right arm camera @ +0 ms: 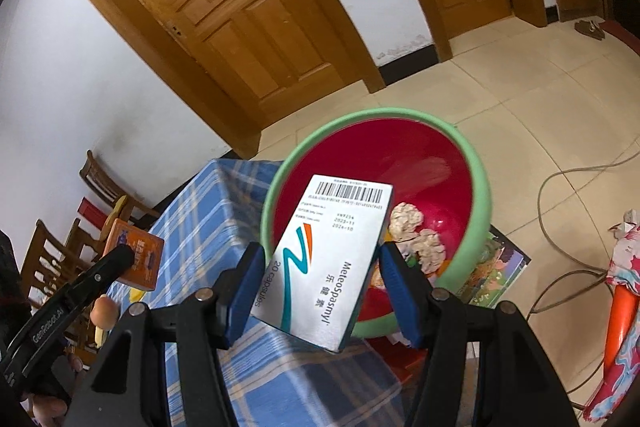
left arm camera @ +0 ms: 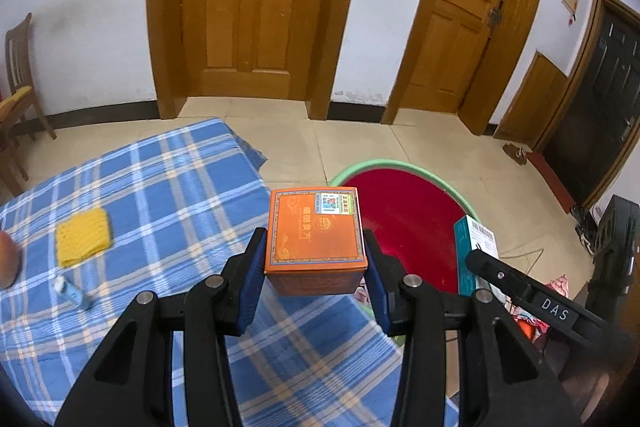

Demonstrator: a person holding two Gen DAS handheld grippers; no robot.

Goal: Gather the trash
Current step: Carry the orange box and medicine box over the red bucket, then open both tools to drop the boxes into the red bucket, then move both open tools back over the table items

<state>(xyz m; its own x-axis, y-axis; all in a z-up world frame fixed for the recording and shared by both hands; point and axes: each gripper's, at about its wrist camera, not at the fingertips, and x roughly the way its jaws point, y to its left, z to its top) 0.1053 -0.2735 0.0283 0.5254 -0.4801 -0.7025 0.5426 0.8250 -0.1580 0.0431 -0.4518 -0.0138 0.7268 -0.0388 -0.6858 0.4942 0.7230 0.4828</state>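
Note:
My left gripper (left arm camera: 314, 259) is shut on an orange box (left arm camera: 315, 231) and holds it above the right edge of the blue plaid table (left arm camera: 160, 187), beside the red basin with a green rim (left arm camera: 408, 211). My right gripper (right arm camera: 322, 287) is shut on a white medicine box (right arm camera: 332, 259) and holds it over the near rim of the basin (right arm camera: 482, 187). Crumpled paper (right arm camera: 416, 235) lies in the basin. The orange box also shows in the right wrist view (right arm camera: 138, 259), and the medicine box in the left wrist view (left arm camera: 476, 247).
A yellow knitted cloth (left arm camera: 83, 237) and a small blue-white tube (left arm camera: 72, 293) lie on the table. The basin stands on the floor by the table's right edge. Wooden chairs (right arm camera: 92, 195) stand at the left. A cable (right arm camera: 560, 195) runs across the floor tiles.

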